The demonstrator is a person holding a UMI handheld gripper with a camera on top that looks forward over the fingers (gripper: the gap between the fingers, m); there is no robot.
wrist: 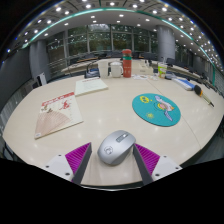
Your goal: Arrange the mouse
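A grey computer mouse [116, 146] lies on the pale table [100, 118], between my fingertips. My gripper [113, 152] is open, with its magenta pads [78, 157] on either side of the mouse. A small gap shows at the left pad, and the right pad is very near or touching the mouse. A round teal mouse pad [156, 108] with a flamingo print lies on the table beyond the fingers, to the right.
A printed booklet [57, 113] lies ahead to the left, and a white book [90, 86] lies farther back. Containers and bottles [126, 68] stand at the table's far edge. A dark cable [203, 93] lies at the far right.
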